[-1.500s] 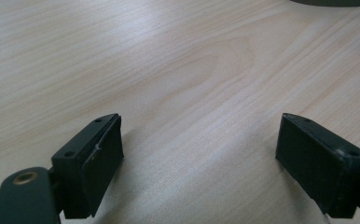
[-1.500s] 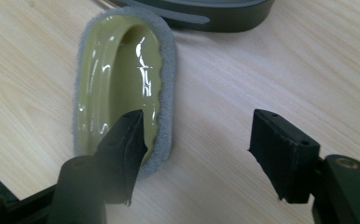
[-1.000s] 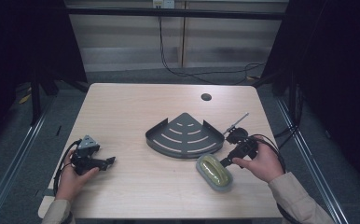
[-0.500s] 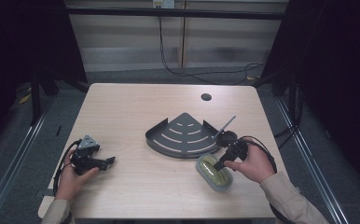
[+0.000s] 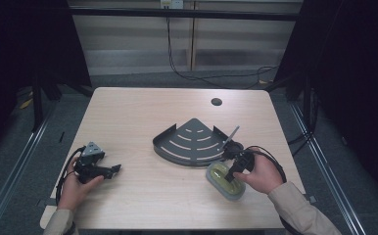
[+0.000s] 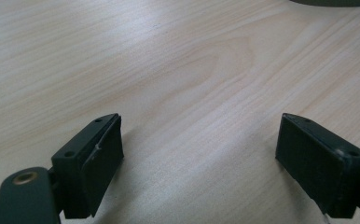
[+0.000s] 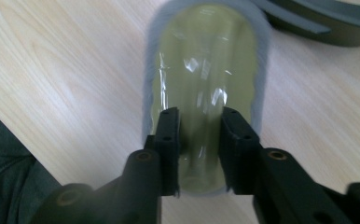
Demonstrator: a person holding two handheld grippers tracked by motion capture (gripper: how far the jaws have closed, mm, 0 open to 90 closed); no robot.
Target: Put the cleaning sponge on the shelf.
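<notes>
Closing on a clear oval dish (image 5: 225, 180) near the tabletop's front right corner, the right gripper (image 7: 200, 123) takes its grip.

Its jaws have just been closing and now stand narrow, pinching a raised part inside the yellowish dish, which lies just in front of a dark fan-shaped rack (image 5: 192, 142). The left gripper (image 6: 201, 154) rests wide open and empty near the front left edge. Judged next: a steady lift, likely toward the rack, without letting the slick plastic slip.

Right gripper (image 5: 230, 175) on oval container (image 5: 224, 180)
</notes>
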